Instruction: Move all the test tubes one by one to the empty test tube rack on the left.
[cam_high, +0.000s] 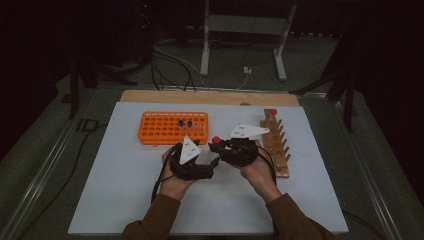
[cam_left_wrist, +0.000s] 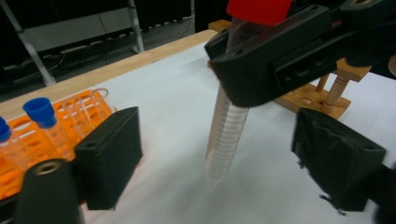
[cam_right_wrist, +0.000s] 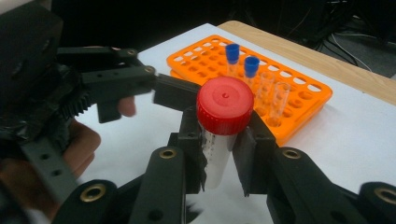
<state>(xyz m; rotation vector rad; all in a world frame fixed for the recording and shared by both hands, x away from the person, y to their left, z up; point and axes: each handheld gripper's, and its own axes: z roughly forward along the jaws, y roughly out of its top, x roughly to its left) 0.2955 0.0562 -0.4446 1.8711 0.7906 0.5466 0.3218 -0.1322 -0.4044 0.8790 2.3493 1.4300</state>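
Note:
A clear tube with a red cap (cam_right_wrist: 225, 105) stands upright in my right gripper (cam_right_wrist: 219, 161), whose jaws are shut on its body just under the cap. In the high view the right gripper (cam_high: 222, 146) holds the red-capped tube (cam_high: 216, 140) above the white mat, near the table's middle. My left gripper (cam_left_wrist: 224, 158) is open; the tube's lower end (cam_left_wrist: 226, 135) hangs between its two black pads (cam_left_wrist: 109, 154) without touching either. In the high view the left gripper (cam_high: 212, 162) sits just left of and below the right one.
An orange tube rack (cam_high: 172, 127) lies at the back left of the mat with two blue-capped tubes (cam_high: 185, 122) and two uncapped clear tubes (cam_right_wrist: 273, 95) in it. A wooden peg rack (cam_high: 277, 142) runs along the right, close behind the right hand.

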